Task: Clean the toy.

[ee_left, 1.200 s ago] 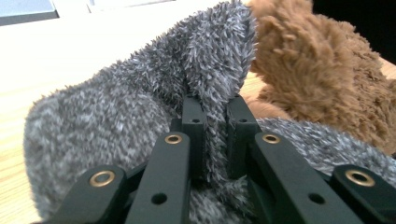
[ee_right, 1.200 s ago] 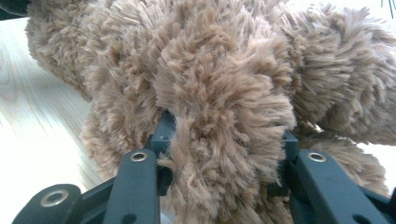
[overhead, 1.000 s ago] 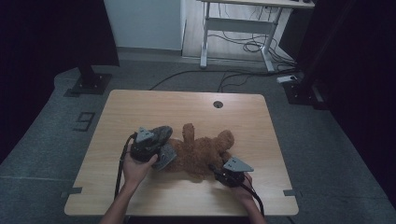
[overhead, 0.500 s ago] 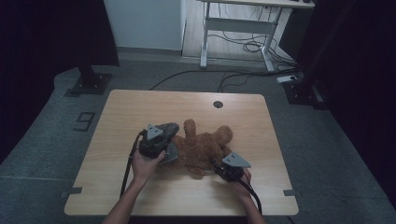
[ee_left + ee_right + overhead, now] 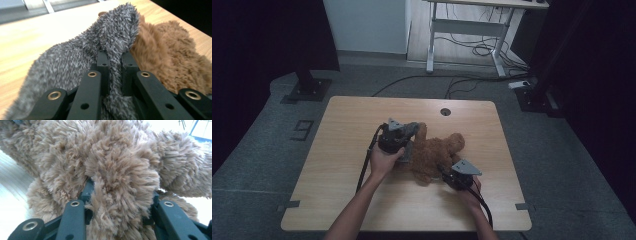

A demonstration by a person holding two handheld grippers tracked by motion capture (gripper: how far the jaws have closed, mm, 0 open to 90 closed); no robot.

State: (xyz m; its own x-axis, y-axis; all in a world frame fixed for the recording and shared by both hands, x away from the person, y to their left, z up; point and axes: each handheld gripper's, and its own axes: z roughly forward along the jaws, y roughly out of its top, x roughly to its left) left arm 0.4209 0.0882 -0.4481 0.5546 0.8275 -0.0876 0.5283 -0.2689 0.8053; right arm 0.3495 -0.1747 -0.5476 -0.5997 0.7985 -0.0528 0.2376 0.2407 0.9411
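Note:
A brown plush teddy bear [image 5: 439,150] lies in the middle of the wooden table [image 5: 347,120]. My left gripper [image 5: 411,132] sits at the bear's left side, shut on a fold of grey fuzzy cloth [image 5: 407,153] that hangs under it. In the left gripper view the grey cloth [image 5: 82,57] is pinched tight in the left gripper [image 5: 115,57], and the bear [image 5: 172,55] lies just to the right. My right gripper [image 5: 446,173] is at the bear's near end. In the right gripper view the right gripper [image 5: 121,192] is shut on a thick brown limb of the bear [image 5: 120,165].
A round cable hole [image 5: 445,111] sits near the table's far edge. Bare wood spreads to the left and along the front. Beyond the table on the floor stand a white desk frame [image 5: 462,25], loose cables [image 5: 472,50] and a black stand base [image 5: 307,90].
My left gripper has carried the grey cloth to the right and away from the person, up against the bear. The right gripper has stayed where it was.

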